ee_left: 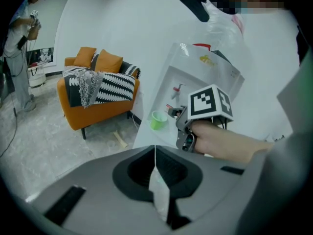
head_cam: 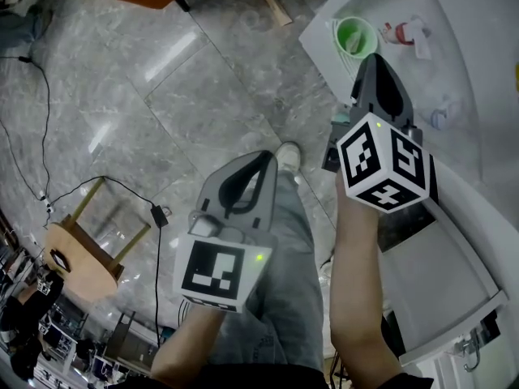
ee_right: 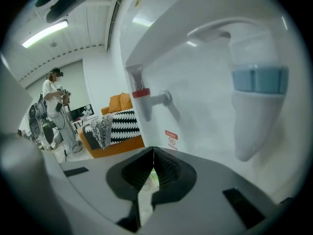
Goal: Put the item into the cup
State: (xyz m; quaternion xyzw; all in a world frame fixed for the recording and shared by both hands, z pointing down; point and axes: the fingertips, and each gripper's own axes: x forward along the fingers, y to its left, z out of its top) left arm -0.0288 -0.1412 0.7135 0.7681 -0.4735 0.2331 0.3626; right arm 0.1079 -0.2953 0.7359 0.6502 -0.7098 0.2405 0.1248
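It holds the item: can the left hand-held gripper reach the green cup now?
Probably yes: the green cup sits beside the right hand-held gripper, not behind it, so the way looks free.

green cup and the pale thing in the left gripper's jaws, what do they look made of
Green cup: probably thin plastic, smooth, slightly translucent; uniform bright colour, thin rim. Pale packet shut in the left gripper: thin paper or filmy plastic, whitish, matte, creased; cannot tell which.

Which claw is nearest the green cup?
The right claw: its tip is almost at the cup on the white dispenser. The left claw hangs farther off, over the floor.
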